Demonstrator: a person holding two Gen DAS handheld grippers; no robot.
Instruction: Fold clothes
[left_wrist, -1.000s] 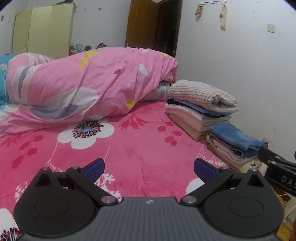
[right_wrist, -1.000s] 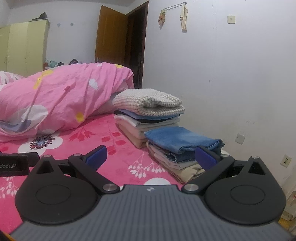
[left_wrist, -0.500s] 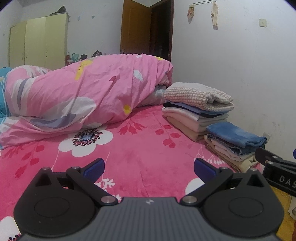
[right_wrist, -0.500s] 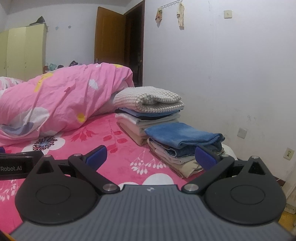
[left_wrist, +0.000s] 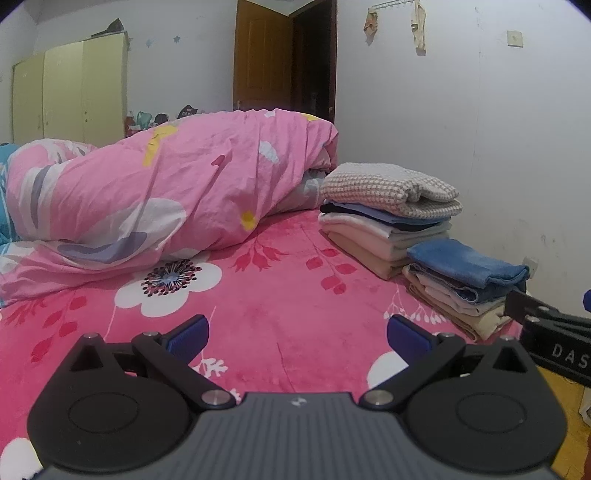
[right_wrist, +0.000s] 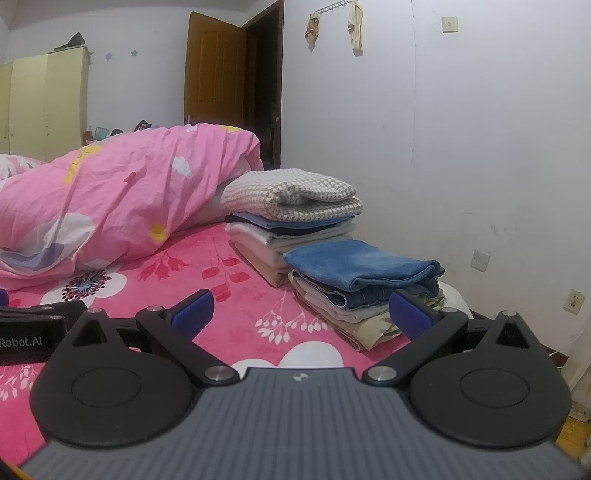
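Observation:
Two stacks of folded clothes sit along the bed's right edge by the wall. The far stack (left_wrist: 388, 218) (right_wrist: 291, 218) is topped by a beige checked knit. The nearer stack (left_wrist: 465, 284) (right_wrist: 362, 284) has a blue folded piece on top. My left gripper (left_wrist: 297, 334) hovers open over the pink floral bedsheet (left_wrist: 277, 295), holding nothing. My right gripper (right_wrist: 301, 314) is open too, low over the bed's corner, with the nearer stack just beyond its right finger (right_wrist: 413, 314). Each gripper's body shows at the edge of the other's view.
A bunched pink quilt (left_wrist: 166, 192) (right_wrist: 110, 206) fills the far left of the bed. A white wall (right_wrist: 461, 147) runs along the right, with sockets low down. A brown door (left_wrist: 262, 59) and yellow wardrobe (left_wrist: 70, 92) stand at the back.
Both grippers have drawn back and tilted upward a little, so more of the walls shows and the bed sits lower in view. Both stay open and empty.

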